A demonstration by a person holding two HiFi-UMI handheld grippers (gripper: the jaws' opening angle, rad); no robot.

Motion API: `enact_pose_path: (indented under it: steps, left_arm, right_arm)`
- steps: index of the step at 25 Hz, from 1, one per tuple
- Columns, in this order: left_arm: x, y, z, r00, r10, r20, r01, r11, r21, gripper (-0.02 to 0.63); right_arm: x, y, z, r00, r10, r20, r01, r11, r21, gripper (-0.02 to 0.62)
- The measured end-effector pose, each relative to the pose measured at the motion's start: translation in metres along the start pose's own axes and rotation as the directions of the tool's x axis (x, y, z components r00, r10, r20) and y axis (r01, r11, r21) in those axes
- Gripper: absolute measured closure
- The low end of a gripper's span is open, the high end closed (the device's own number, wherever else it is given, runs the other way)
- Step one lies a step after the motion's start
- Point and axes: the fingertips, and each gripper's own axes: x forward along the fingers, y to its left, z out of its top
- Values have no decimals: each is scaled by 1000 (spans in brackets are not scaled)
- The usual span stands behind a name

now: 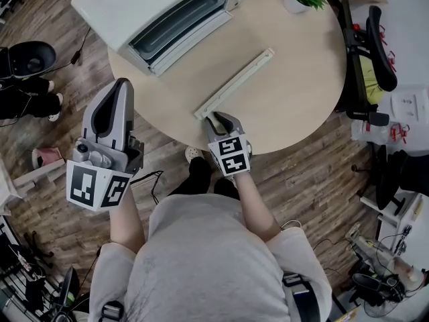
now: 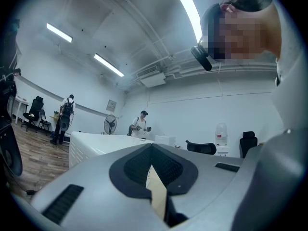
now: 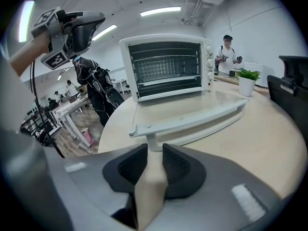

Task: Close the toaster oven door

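Status: door open, closing not yet begun

1. The oven (image 1: 167, 5) stands at the far left of the table (image 1: 295, 79). Its door (image 3: 192, 102) is swung fully down and lies flat, with the handle (image 1: 234, 82) along its near edge.
2. The right gripper (image 1: 216, 121) is at the left end of the handle. In the right gripper view we see its fingers (image 3: 175, 160) on either side of the handle's support post, closed against it as far as we can judge.
3. The left gripper (image 1: 120, 84) is held off the near left edge of the table, well apart from the oven. Its fingers are pressed together with nothing between them.

We judge that only the grip on the handle is done. Remaining work: lift the handle up and away in an arc until the door meets the oven front, then let go
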Motion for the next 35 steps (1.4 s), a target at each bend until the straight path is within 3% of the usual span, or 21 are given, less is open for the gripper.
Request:
enact_pose_path:
  steps: [19,35]
  left_arm:
    - [-15,13,-1,1000,21,5,-21,1000,-5,598]
    - [-31,10,21,995,57,86,-56,998,-12,598]
  right_arm:
    - [7,11,24,999,-40,24,43,989,-141,518]
    - [-34,22,95,991,-28,131,53,981,-186,523]
